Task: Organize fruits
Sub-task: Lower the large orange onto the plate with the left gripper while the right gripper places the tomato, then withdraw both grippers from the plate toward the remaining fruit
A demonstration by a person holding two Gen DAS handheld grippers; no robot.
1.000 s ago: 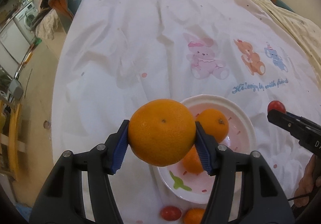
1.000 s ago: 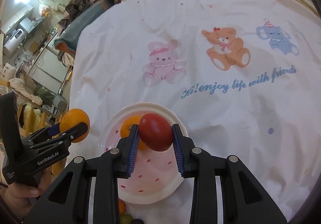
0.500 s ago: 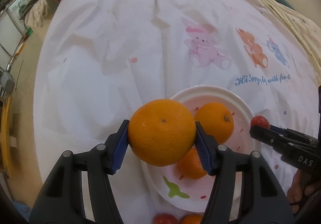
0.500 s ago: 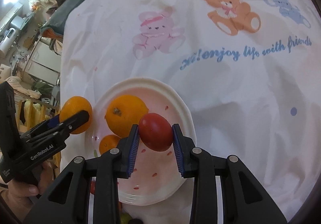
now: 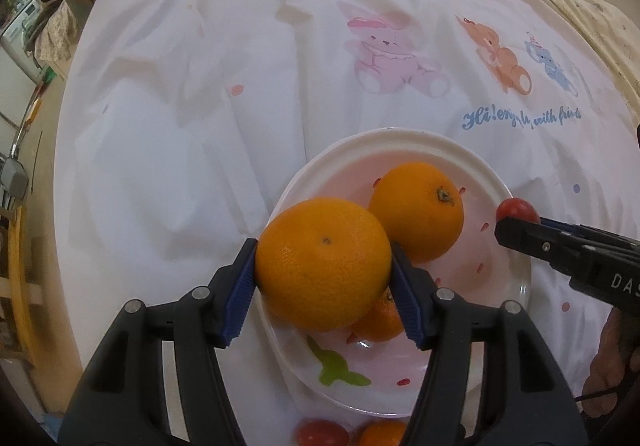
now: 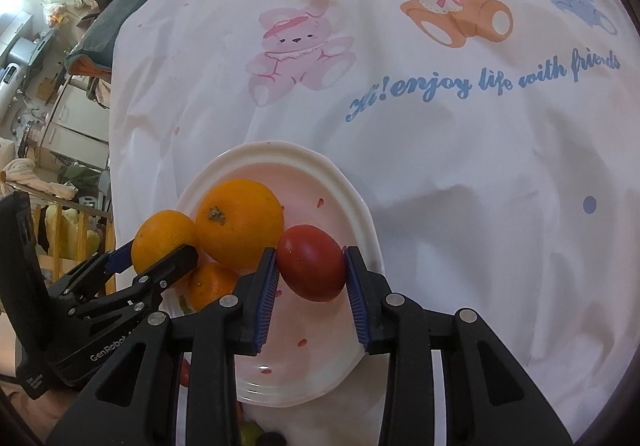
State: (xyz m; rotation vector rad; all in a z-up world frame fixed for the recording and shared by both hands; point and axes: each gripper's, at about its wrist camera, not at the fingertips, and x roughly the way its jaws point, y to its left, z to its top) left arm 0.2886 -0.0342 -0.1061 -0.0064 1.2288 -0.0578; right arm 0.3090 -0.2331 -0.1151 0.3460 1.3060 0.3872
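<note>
In the left wrist view, a big orange [image 5: 323, 264] is held between the blue pads of the left tongs [image 5: 323, 274]. The jaws are opening, about half wide, but the pads are seen touching the orange on both sides. It is held above the near left rim of a pink plate [image 5: 520, 286]. The plate sits on a white bed sheet [image 5: 180, 106] with cartoon animals, near the bed's close edge. On the plate, a second orange [image 5: 420, 210] with a stem is seen, and a smaller orange [image 5: 380, 320] is partly hidden under the held one. A red tomato [image 5: 322, 434] and another orange [image 5: 380, 436] lie on the sheet, just off the plate's near rim. The right tongs [image 5: 516, 218] come in from the right, over the plate's right rim.

In the right wrist view, a red tomato [image 6: 311, 263] is held between the pads of the right tongs [image 6: 311, 286], over the plate [image 6: 360, 206]. The jaws are opening and stand narrow, but both pads are seen against the tomato. The left tongs [image 6: 160, 258] are seen at the left with their orange [image 6: 162, 240], touching the stemmed orange [image 6: 240, 222]. The small orange [image 6: 212, 284] lies below them.
</note>
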